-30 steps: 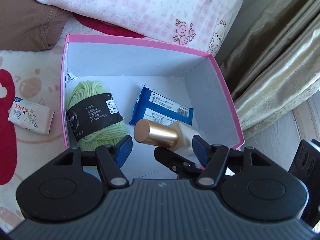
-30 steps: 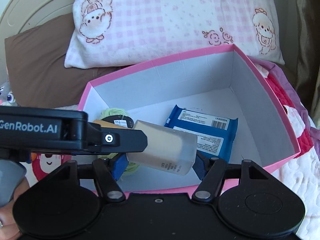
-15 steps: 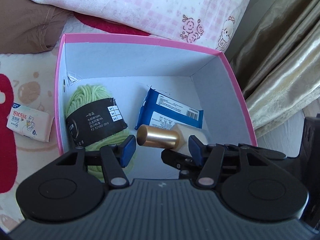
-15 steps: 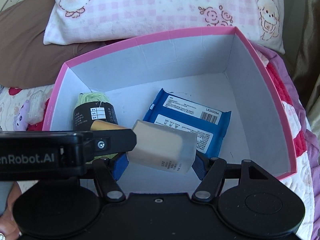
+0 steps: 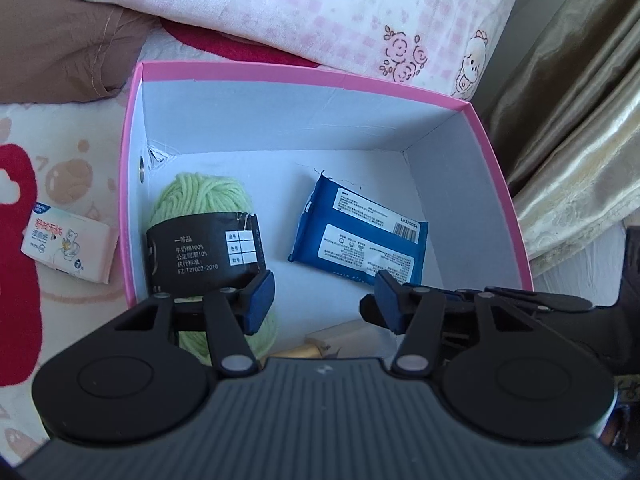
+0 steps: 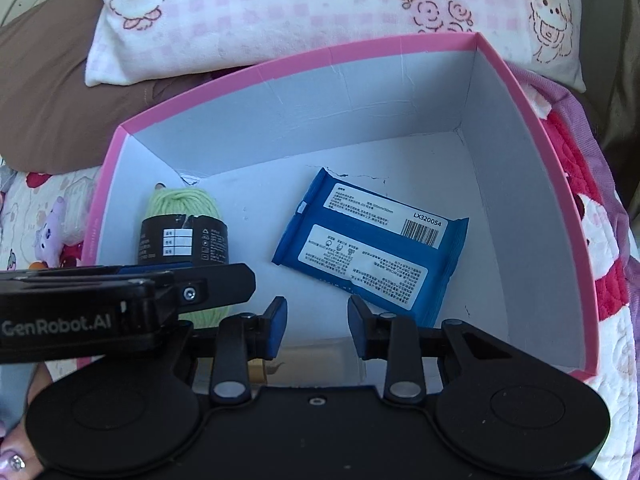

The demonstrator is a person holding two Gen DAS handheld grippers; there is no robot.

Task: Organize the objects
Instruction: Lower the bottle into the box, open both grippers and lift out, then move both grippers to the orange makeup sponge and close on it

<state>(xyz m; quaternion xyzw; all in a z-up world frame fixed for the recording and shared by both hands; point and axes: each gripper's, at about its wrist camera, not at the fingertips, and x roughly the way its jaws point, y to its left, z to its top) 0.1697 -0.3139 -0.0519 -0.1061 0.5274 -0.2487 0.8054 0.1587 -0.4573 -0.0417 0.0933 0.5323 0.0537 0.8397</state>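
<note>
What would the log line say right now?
left gripper: open | right gripper: open | gold-capped frosted bottle: in pink cardboard box | green yarn ball, blue wipes pack: inside

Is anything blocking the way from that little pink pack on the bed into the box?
Only the box's own pink wall: the pack lies just outside it. Inside, the yarn sits right behind that wall.

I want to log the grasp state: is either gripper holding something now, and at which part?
Nothing is held. The left gripper and right gripper are both open, and the bottle lies below them in the pink box, with no finger touching it.
</note>
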